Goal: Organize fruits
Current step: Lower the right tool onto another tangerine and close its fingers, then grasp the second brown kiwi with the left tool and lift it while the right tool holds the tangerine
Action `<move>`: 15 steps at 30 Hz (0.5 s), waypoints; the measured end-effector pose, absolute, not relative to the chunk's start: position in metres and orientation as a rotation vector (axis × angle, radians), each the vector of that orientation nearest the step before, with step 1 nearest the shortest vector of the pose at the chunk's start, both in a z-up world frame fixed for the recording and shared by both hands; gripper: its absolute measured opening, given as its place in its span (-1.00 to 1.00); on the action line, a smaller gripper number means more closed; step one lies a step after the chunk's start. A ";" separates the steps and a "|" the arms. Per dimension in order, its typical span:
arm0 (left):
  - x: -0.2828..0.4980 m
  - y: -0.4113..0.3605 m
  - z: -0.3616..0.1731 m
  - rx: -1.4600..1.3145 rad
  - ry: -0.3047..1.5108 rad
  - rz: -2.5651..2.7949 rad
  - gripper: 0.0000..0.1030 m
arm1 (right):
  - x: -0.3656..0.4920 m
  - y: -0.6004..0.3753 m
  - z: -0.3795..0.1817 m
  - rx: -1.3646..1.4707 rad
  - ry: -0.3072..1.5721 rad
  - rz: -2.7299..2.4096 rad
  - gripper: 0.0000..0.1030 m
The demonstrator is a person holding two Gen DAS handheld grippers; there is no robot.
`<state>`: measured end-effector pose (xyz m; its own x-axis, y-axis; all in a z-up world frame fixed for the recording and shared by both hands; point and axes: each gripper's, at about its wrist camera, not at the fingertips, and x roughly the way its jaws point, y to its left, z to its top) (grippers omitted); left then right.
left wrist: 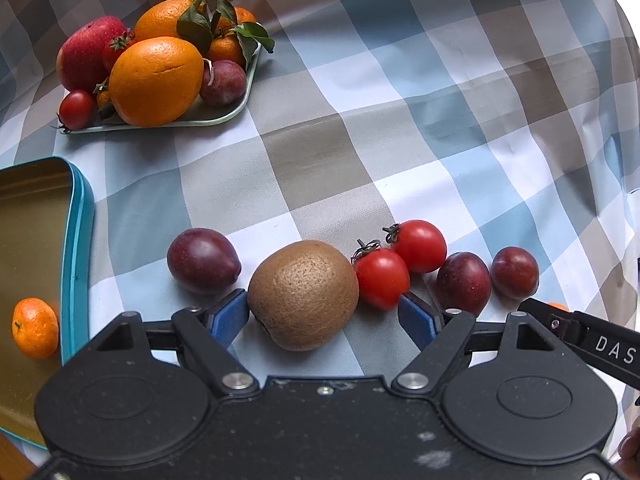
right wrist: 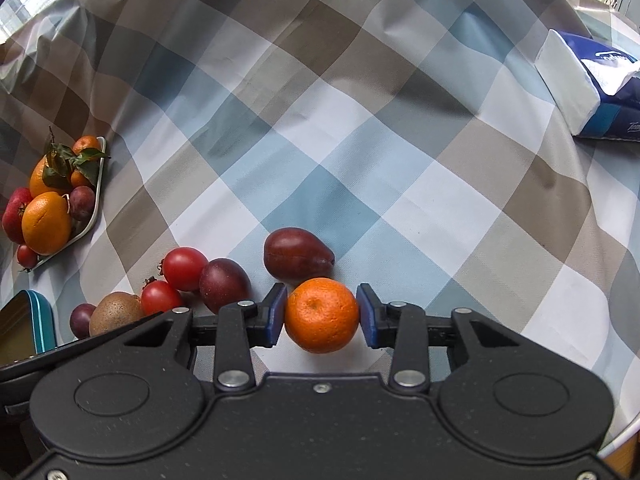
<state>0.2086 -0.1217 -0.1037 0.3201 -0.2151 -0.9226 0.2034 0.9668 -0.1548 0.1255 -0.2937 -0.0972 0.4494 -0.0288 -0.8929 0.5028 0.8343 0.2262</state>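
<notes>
Surface (left wrist: 400, 80): checked cloth, blue, grey, brown, white squares (creased in places). Directly ahead of left gripper (left wrist: 324, 316), in rough row: plum (left wrist: 203, 261), kiwi (left wrist: 303, 306), two tomatoes (left wrist: 382, 278), two more plums (left wrist: 464, 283). Far ahead-left: pale green tray (left wrist: 236, 104) piled with fruit. Left of it: teal tin (left wrist: 78, 248) with gold inside. Between right gripper (right wrist: 322, 316) fingers: mandarin (right wrist: 322, 314); dark red pear (right wrist: 296, 254) just beyond. Far ahead-right: blue-white pack (right wrist: 592, 84).

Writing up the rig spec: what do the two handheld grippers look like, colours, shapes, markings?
Both match: left gripper and right gripper have matte black, speckled bodies with two round lobes, silver screws and triangular cut-outs in the linkages. Blue pads line the fingers. White letters "DAS" mark the right one's side. No cables or sleeves visible.
</notes>
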 end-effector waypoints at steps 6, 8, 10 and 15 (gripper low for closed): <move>0.214 -0.105 -0.103 -0.145 1.255 -0.262 0.27 | 0.124 -0.293 -0.096 0.562 1.086 -0.301 -0.08; 0.214 -0.103 -0.103 -0.157 1.262 -0.258 0.18 | 0.122 -0.291 -0.094 0.549 1.076 -0.321 -0.08; 0.212 -0.105 -0.103 -0.140 1.260 -0.259 0.15 | 0.121 -0.290 -0.091 0.533 1.064 -0.330 -0.08; 0.214 -0.110 -0.099 -0.121 1.208 -0.260 0.44 | 0.119 -0.290 -0.086 0.533 1.056 -0.334 -0.08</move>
<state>0.2141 -0.1103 -0.0991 0.3293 -0.2627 -0.9070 0.1339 0.9638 -0.2305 0.1185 -0.2895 -0.0864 0.4603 -0.0089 -0.8877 0.5038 0.8259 0.2530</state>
